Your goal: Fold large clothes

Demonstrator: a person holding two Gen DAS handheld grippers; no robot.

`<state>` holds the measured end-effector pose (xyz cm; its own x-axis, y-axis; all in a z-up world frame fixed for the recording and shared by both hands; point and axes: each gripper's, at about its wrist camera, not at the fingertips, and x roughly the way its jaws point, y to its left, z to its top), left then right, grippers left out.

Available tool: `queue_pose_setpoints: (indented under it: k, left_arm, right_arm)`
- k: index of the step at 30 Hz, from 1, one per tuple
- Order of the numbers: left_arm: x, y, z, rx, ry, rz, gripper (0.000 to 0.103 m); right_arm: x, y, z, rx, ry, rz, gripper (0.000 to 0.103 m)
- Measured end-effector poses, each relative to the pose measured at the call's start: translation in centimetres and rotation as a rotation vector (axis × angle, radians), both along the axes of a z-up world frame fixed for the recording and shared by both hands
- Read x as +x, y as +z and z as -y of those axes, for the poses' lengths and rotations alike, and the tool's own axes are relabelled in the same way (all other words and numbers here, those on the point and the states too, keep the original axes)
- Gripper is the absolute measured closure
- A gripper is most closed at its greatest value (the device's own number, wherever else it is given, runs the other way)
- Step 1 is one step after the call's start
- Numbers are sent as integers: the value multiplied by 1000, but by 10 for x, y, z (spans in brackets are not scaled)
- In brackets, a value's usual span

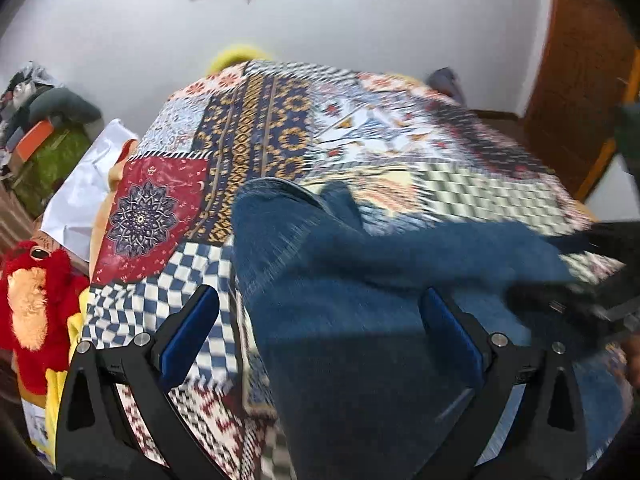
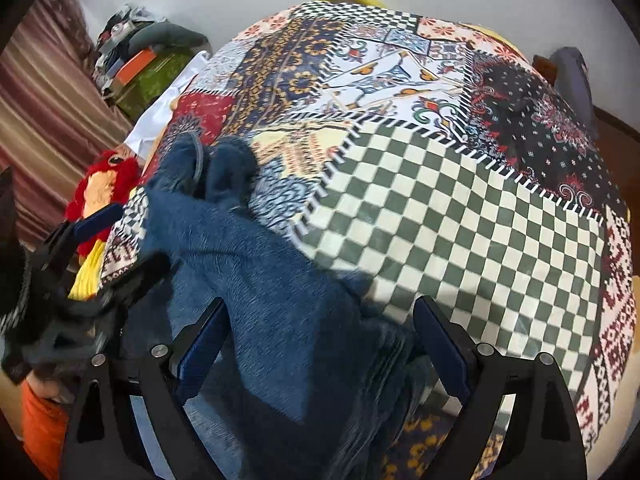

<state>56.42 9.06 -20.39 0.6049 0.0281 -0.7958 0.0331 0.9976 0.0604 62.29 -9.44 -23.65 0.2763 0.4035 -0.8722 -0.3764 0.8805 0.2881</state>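
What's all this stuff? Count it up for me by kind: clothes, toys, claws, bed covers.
Clothes: 1, the blue jeans
Stuffed toys: 1, the red plush
Claws: 2, left claw and right claw, both open
Bed covers: 1, the patchwork cover
Total: 5

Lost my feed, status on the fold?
Left gripper and right gripper both open, jaws wide. Jeans bunched on patchwork bedspread, unfolded. Nothing blocking.

Blue jeans (image 1: pixel 360 280) (image 2: pixel 256 272) — crumpled, lying on patchwork bedspread (image 1: pixel 280 128) (image 2: pixel 440 208)
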Motion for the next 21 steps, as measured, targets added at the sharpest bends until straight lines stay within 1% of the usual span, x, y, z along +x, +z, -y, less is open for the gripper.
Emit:
queue_pose_setpoints:
  k: [1,2,3,4,5,6,7,10,13,14,18,20,21]
  left_arm:
    - [9,-7,-2,16,17,-7,0]
    - [15,-14,-6,12,28,-21,0]
    - [18,-18,-11,-14,31,-35,0]
    - [19,-20,-15,-45,38,-45,0]
    - [18,-21,-19,-77,47,-50,0]
    - [14,-19,-22,-99,52,-41,0]
    - [11,-16,-24,-101,56,-31,0]
    - [-2,-8,-30,-70,63,-16,0]
    - [-18,4,-39,-83,45,-5,0]
    - [-24,8,-42,-84,43,-1,0]
    - [-49,24,-49,-93,26,18,0]
    - [-62,27,-52,-127,11,10,0]
    - [-70,27,-54,-162,0,-7,0]
  right_arm:
    - [2,-3,3,-10,-3,16,12]
    - [3,-5,6,-29,-11,35,12]
    - [3,-7,9,-64,-22,62,11]
    - [4,-9,14,-78,-29,76,10]
    - [3,-10,19,-63,-36,68,10]
    - [3,-9,23,-48,-44,59,10]
    - [1,-6,26,-45,-50,60,10]
    - [-11,7,28,-100,-43,126,10]
    - [-33,27,28,-157,-14,206,10]
    - [-37,30,28,-161,-10,215,10]
    - [-61,49,30,-115,16,243,10]
    - [-71,54,32,-65,26,235,10]
    - [-74,54,31,-44,26,222,9]
